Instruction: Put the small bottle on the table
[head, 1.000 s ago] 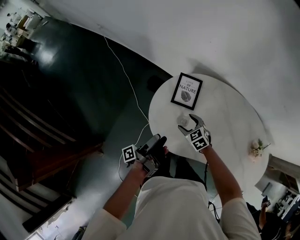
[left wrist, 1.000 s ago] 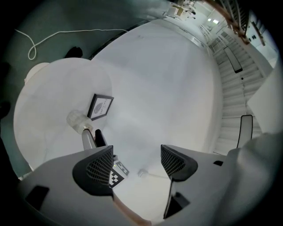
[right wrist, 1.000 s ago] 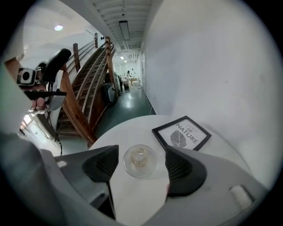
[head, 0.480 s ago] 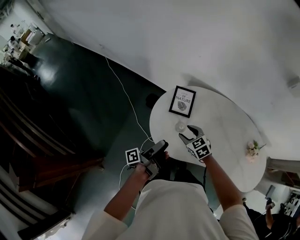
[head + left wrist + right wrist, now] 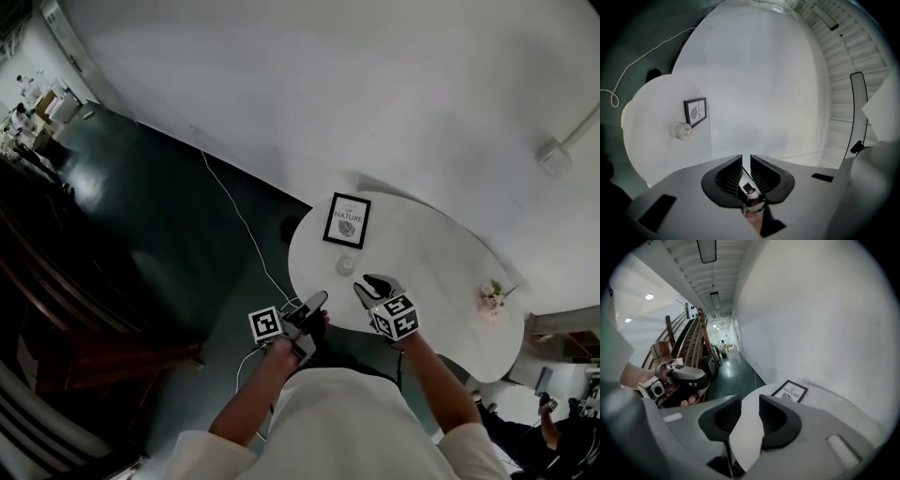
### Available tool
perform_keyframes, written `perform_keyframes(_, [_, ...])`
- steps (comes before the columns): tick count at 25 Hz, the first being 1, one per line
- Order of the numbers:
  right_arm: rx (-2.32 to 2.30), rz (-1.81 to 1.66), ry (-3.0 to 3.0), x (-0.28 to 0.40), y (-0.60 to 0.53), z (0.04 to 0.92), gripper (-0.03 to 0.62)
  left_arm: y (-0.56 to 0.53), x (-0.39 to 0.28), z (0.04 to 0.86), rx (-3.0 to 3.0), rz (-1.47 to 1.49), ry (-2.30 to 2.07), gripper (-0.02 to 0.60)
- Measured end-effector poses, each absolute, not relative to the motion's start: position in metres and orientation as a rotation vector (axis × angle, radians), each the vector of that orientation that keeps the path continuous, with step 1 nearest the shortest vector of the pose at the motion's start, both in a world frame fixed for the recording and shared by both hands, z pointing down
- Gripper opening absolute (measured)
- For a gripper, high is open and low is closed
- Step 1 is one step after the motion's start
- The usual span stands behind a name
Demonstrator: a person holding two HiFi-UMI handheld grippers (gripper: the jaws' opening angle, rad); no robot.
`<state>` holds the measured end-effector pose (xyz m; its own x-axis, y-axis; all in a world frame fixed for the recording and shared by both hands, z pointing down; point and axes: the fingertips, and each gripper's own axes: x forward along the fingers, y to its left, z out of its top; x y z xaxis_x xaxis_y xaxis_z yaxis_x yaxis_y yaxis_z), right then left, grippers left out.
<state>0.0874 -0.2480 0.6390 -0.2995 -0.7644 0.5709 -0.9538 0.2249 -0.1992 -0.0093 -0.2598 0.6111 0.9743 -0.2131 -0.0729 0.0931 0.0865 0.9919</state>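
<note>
In the head view, the right gripper [image 5: 367, 284] hangs over the near rim of the round white table [image 5: 441, 281], with bare tabletop spreading ahead and to its right. The small bottle [image 5: 346, 266] stands on the table just ahead of the tips and a little to their left, not touching them. Past the bottle sits a black-framed print [image 5: 346, 220]. A small posy [image 5: 489, 297] is far off to the right, near the rim. The left gripper [image 5: 314, 302] is off the table's edge, over dark floor [image 5: 159, 216] where a white cable [image 5: 234, 211] trails.

In the left gripper view, the jaws have just been closing and now stand all but together, with only a thin slit between them and nothing in it. The bottle [image 5: 680, 131] stands well ahead and to the left, just beside the print's lower corner. A plain white wall [image 5: 759, 84] fills the view ahead.

In the right gripper view, the jaws have just been closing, yet a clear gap remains and only bare tabletop shows through it. The print [image 5: 790, 392], ahead and slightly to the right, reads "NATURE". The left gripper appears off to the left. A long corridor with a wooden staircase [image 5: 689, 341] runs beyond it.
</note>
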Motion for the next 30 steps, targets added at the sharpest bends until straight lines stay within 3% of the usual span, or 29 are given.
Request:
perform_keyframes(8, [1.643,0.699,-2.220,0.092,-0.201,0.596,0.080,-0.229,0.003,0.589,1.616,-0.180,-0.148,0.006])
perform_keyframes(17, [1.700,0.647,-2.285,0.094,-0.143,0.568,0.012,-0.181,-0.001,0.569,1.912,-0.103,-0.236,0.005])
perform_keyframes(30, [1.700,0.564,-2.395,0.074,-0.077,0.532,0.011,-0.115,-0.019,0.524,2.318,0.023,-0.380,0.005])
